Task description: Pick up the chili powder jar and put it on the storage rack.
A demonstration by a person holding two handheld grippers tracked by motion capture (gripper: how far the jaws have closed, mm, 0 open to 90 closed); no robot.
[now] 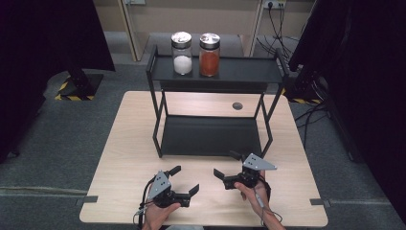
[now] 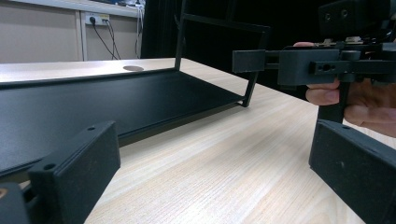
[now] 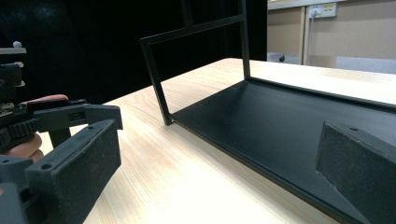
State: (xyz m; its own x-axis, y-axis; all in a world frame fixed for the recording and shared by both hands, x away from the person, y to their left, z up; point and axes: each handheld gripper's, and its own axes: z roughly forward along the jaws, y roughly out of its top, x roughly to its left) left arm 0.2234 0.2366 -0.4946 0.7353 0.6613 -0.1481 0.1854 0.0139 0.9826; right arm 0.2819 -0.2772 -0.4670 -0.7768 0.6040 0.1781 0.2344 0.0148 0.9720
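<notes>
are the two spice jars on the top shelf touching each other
Apart. The high view shows a thin strip of background between the white jar and the orange jar.

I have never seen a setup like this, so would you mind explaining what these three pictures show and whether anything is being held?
There is no robot here: a person holds a hand-operated two-jaw gripper in each hand. The high view looks down on a wooden table from the person's side. The left gripper and the right gripper rest low near the front edge, both with jaws spread and nothing between them.

The other two pictures come from cameras riding on the grippers, looking out along their black jaws. Each also catches the other gripper off to one side.

On the table stands a black two-level rack. Its lower shelf is bare. On the top shelf, side by side, stand a jar of white powder and a jar of orange-red powder, both with silver lids.
</notes>
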